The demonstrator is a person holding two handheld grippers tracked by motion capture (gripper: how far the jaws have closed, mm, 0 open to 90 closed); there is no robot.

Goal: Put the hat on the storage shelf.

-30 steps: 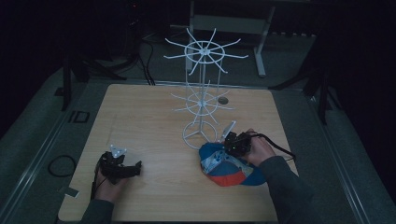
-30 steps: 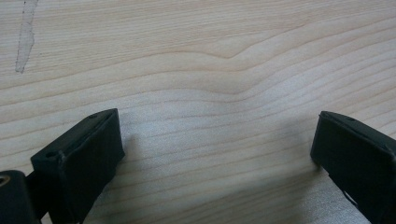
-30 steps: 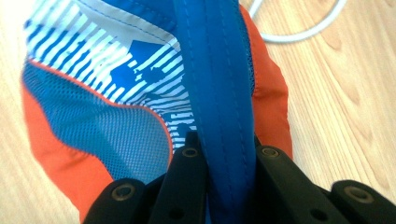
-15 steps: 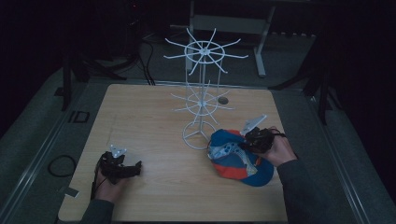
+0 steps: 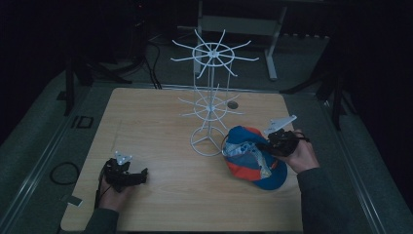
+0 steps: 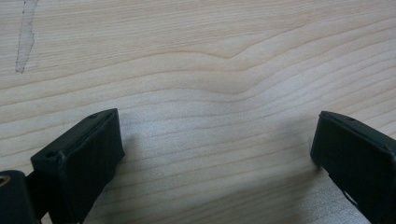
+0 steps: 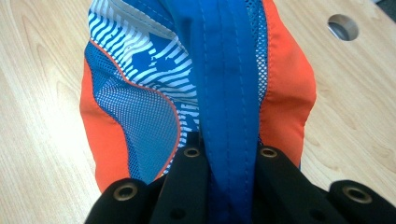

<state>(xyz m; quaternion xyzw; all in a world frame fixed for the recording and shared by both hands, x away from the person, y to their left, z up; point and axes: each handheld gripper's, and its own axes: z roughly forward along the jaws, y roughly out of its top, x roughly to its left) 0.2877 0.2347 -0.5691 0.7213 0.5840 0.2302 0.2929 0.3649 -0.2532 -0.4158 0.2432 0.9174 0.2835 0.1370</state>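
- Two grippers are over the wooden table (image 5: pixel 160 126), one at each near corner.
- Near left: the left gripper (image 5: pixel 127 174) rests low on the table, jaws spread wide with only bare wood grain between them; nothing is held.
- Near right: the right gripper (image 5: pixel 278 141) is clamped on the cap (image 5: pixel 251 158), its jaws pinching a blue stitched band of fabric, as the right gripper view shows.
- The cap is blue and orange with mesh panels and a white-and-blue striped lining; it hangs from the jaws just above the table's right side, opening turned up.
- No brand, label or readable writing shows on the cap or grippers.
- Just left of the cap, at mid-table, stands a white wire rack (image 5: pixel 210 97) with a ring base and two tiers of spoke arms; its base lies close to the cap's left edge, apart from it.
- Farther right, behind the rack, a round hole (image 5: pixel 233 105) is cut in the tabletop.
- Beyond the table the room is dark; a white frame leg (image 5: pixel 272 44) and cables on the floor can be made out.
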